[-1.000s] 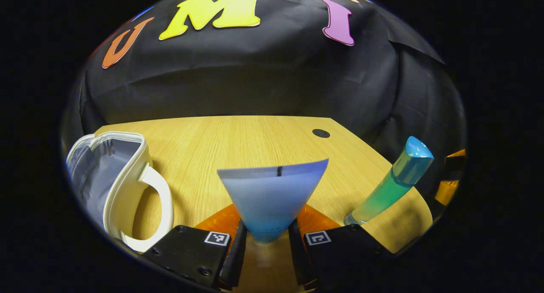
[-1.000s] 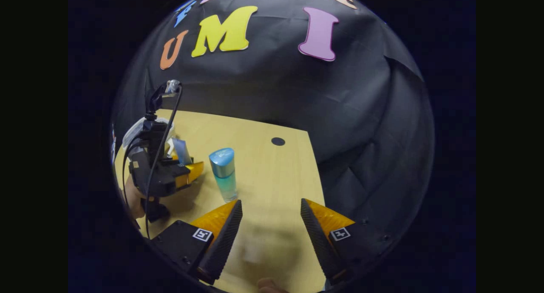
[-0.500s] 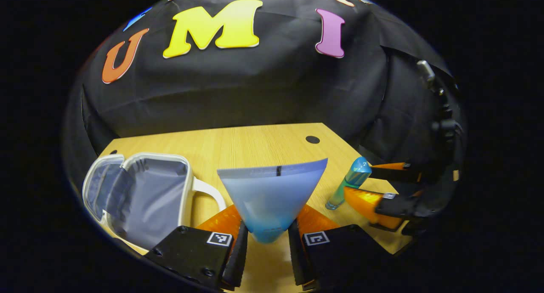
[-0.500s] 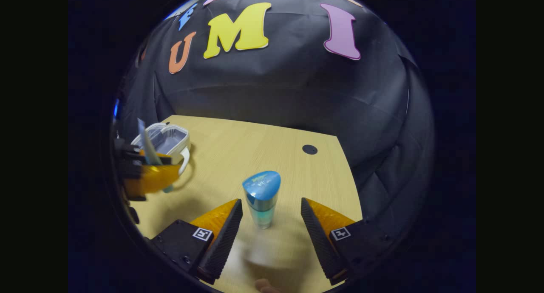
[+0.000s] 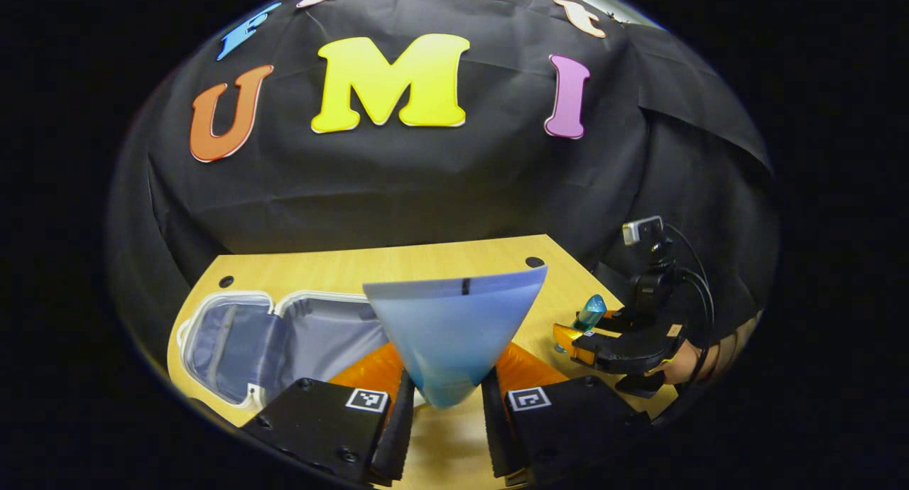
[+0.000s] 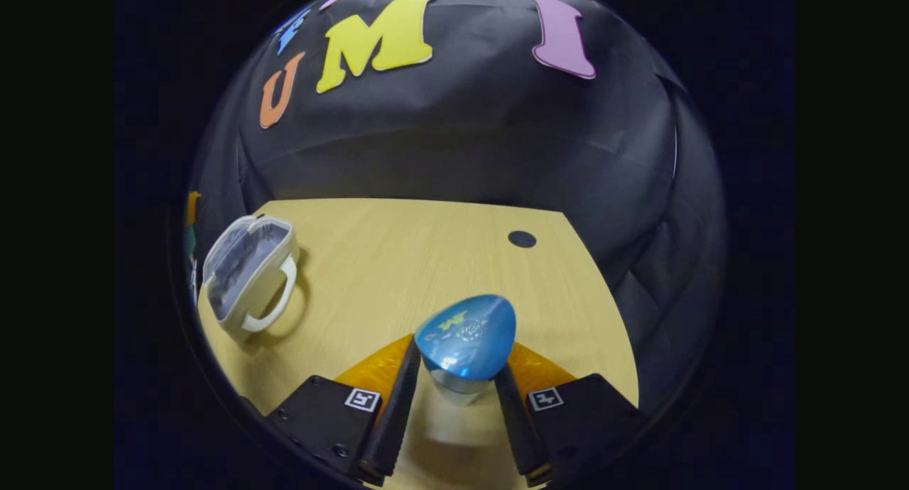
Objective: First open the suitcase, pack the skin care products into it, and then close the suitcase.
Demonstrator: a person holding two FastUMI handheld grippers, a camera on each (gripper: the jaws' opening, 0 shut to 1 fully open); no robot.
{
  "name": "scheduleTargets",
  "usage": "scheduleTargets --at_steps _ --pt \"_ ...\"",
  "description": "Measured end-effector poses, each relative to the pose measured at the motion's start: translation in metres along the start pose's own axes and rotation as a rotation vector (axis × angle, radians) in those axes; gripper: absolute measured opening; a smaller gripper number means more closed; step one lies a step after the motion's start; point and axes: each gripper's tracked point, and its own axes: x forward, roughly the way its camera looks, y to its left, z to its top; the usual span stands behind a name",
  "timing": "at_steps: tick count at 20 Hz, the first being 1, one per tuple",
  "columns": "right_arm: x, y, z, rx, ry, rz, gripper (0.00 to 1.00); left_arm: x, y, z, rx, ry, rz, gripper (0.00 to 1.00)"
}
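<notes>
In the left gripper view my left gripper [image 5: 440, 398] is shut on a pale blue tube [image 5: 451, 327], whose flat crimped end points up. Below and left of it the small white suitcase [image 5: 284, 337] lies open on the wooden table, showing its grey lining. In the right gripper view my right gripper [image 6: 458, 390] is shut on a clear teal bottle with a blue cap [image 6: 465, 337] that stands upright on the table. The suitcase [image 6: 248, 277] lies at the far left there. The left gripper view has the right gripper [image 5: 577, 328] around that bottle [image 5: 589, 311], with a hand [image 5: 699, 358] behind it.
The wooden table [image 6: 398, 263] ends against the black cloth wall at the back and right. A round cable hole [image 6: 522, 238] sits near its far right corner, and another hole [image 5: 226, 281] sits near the far left corner.
My left gripper rose and swung left with the tube, bringing the open suitcase under it. My right gripper moved in around the bottle and went from open to shut on it.
</notes>
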Motion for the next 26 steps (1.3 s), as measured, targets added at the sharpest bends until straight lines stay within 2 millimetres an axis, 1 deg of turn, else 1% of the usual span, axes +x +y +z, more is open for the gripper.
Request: scheduleTargets --at_steps 1,2,4,6,7,8,9,10,12,13,14,15,16,17,19,20,22,23,25,26 --pt "-0.004 0.001 0.001 0.006 0.001 -0.012 0.51 -0.006 0.009 0.004 -0.003 -0.006 0.007 0.47" --pt "-0.003 0.005 -0.002 0.01 0.015 -0.007 0.44 -0.011 0.018 0.006 -0.004 -0.003 0.009 0.47" --pt "-0.011 0.006 -0.007 0.004 0.026 -0.033 0.43 -0.02 0.038 0.009 0.006 -0.005 0.017 0.47" --pt "-0.026 0.012 -0.007 0.012 0.025 -0.039 0.37 -0.018 0.064 0.001 0.019 0.003 0.021 0.47" --pt "-0.036 0.016 -0.005 0.028 0.022 -0.032 0.36 -0.019 0.078 -0.009 0.008 0.009 0.023 0.47" --pt "-0.046 0.024 -0.002 0.039 0.022 -0.029 0.39 -0.014 0.093 -0.018 -0.009 0.024 0.026 0.47" --pt "-0.059 0.031 0.002 0.042 0.025 -0.027 0.38 -0.009 0.109 -0.028 -0.017 0.043 0.039 0.47" --pt "-0.077 0.04 0.008 0.067 0.02 -0.018 0.38 -0.003 0.126 -0.039 -0.016 0.066 0.059 0.47" --pt "-0.102 0.06 0.022 0.134 0.006 -0.001 0.38 0.011 0.153 -0.066 -0.01 0.135 0.093 0.47" --pt "-0.113 0.069 0.029 0.154 0.002 0.003 0.38 0.022 0.162 -0.079 -0.017 0.169 0.09 0.47" --pt "-0.125 0.08 0.037 0.173 -0.007 0.001 0.38 0.032 0.169 -0.09 -0.029 0.186 0.086 0.47" --pt "-0.136 0.089 0.045 0.183 -0.015 0.005 0.36 0.04 0.17 -0.104 -0.043 0.219 0.078 0.47" --pt "-0.143 0.1 0.053 0.187 -0.022 0.01 0.36 0.045 0.171 -0.114 -0.053 0.25 0.076 0.47" --pt "-0.152 0.11 0.06 0.179 -0.023 0.015 0.38 0.052 0.169 -0.126 -0.058 0.284 0.068 0.47" --pt "-0.165 0.126 0.073 0.166 -0.03 0.022 0.38 0.058 0.172 -0.153 -0.057 0.356 0.079 0.47" --pt "-0.17 0.134 0.075 0.161 -0.031 0.029 0.38 0.06 0.172 -0.162 -0.068 0.385 0.08 0.48" --pt "-0.178 0.147 0.082 0.137 -0.036 0.04 0.38 0.063 0.166 -0.174 -0.078 0.417 0.079 0.48" --pt "-0.181 0.154 0.084 0.115 -0.037 0.042 0.38 0.065 0.167 -0.18 -0.073 0.43 0.078 0.47" --pt "-0.183 0.165 0.084 0.095 -0.03 0.05 0.38 0.074 0.167 -0.19 -0.095 0.458 0.076 0.47" --pt "-0.184 0.17 0.082 0.1 -0.022 0.052 0.38 0.076 0.17 -0.189 -0.091 0.455 0.084 0.47"
